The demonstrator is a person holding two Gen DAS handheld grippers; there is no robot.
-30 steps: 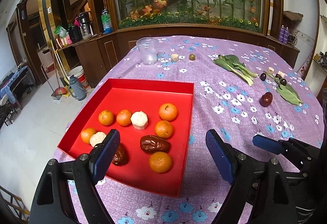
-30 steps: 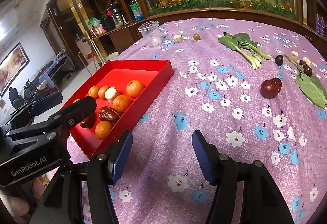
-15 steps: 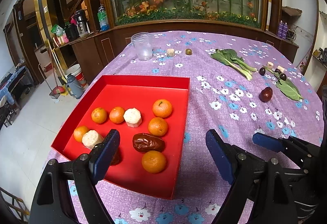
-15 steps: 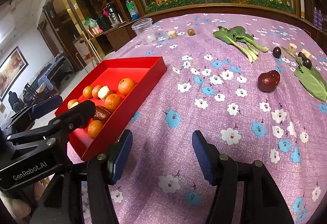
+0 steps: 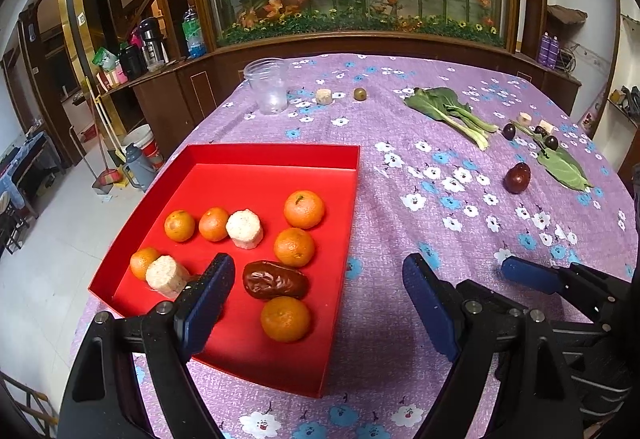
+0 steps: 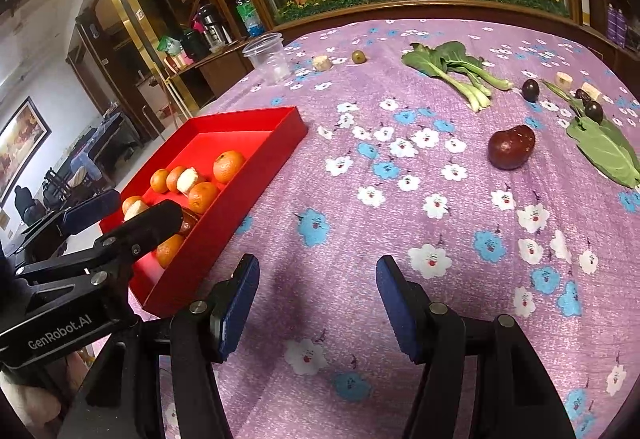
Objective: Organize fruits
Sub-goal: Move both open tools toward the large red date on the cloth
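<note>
Both hand-held grippers are tilting down toward the desk (image 6: 400, 239). The left hand-held gripper (image 5: 316, 299) is hovering, jaws wide and empty, over the red tray (image 5: 276, 155) holding the oranges (image 5: 304, 209); the right hand-held gripper (image 6: 318, 303) is gaping empty beside that tray.

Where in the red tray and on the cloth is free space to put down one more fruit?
Free: the red tray's far half, behind the oranges; the cloth between the tray and the dark red fruit. Crowded: the tray's near half; the right edge around the leaf.
</note>
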